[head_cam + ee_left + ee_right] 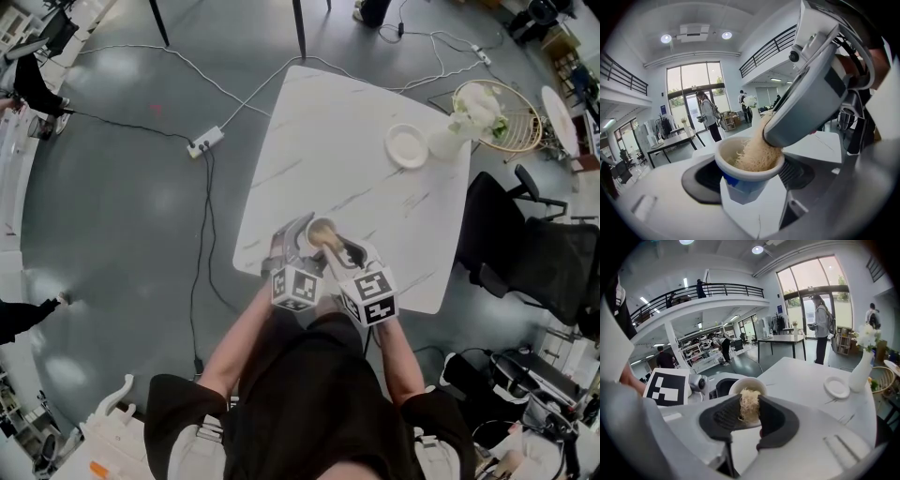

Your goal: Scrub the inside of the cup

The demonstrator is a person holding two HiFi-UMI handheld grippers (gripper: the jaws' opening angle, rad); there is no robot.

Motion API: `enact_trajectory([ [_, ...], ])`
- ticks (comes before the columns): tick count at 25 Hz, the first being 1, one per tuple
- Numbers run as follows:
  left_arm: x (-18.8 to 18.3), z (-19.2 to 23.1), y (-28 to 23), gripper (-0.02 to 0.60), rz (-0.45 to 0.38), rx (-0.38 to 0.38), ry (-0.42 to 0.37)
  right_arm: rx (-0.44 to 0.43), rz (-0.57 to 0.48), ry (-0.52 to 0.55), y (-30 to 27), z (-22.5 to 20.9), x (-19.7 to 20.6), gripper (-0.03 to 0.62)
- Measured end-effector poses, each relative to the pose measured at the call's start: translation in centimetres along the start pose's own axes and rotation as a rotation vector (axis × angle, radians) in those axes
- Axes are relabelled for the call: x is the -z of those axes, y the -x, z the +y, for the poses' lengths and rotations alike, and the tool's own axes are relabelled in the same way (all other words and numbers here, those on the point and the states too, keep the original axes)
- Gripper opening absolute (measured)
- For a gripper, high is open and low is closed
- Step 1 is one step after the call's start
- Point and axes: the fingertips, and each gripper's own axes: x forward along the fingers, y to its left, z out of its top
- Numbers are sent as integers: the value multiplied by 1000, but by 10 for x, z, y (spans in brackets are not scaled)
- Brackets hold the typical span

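Fingers point(701, 180) of your left gripper point(749, 173) stand wide apart and press on both sides of the blue-banded cup point(740, 185), its mouth facing up, over the near edge of the white table point(356, 141). Fingers point(778, 420) of your right gripper point(749, 401) are closed narrowly on a pale fibrous scrubber point(749, 411), whose end sits inside the cup. Farther off, at the table's far right corner, a saucer point(407, 146) lies beside a vase of white flowers point(459, 127).

Open-plan lab-office hall: mezzanine railing point(717, 287), tall glazed entrance point(693, 89), desks point(782, 339), office chair point(525, 244), floor cables point(202, 244), power strip point(204, 142).
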Motion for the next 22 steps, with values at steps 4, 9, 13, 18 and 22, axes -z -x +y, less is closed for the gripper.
enact_trajectory([
  [4, 1, -5, -5, 360, 2, 9, 0, 12, 0, -10, 1, -10, 1, 107],
  [9, 2, -5, -5, 360, 3, 7, 16, 20, -18, -2, 6, -11, -2, 107],
  [13, -2, 1, -7, 360, -4, 1, 62, 21, -48, 1, 9, -15, -7, 107],
  [18, -4, 7, -8, 360, -19, -10, 107, 17, -117, 10, 16, -16, -17, 107],
  [22, -7, 18, -9, 360, -27, -28, 158, 20, -202, 20, 25, -18, -31, 107],
])
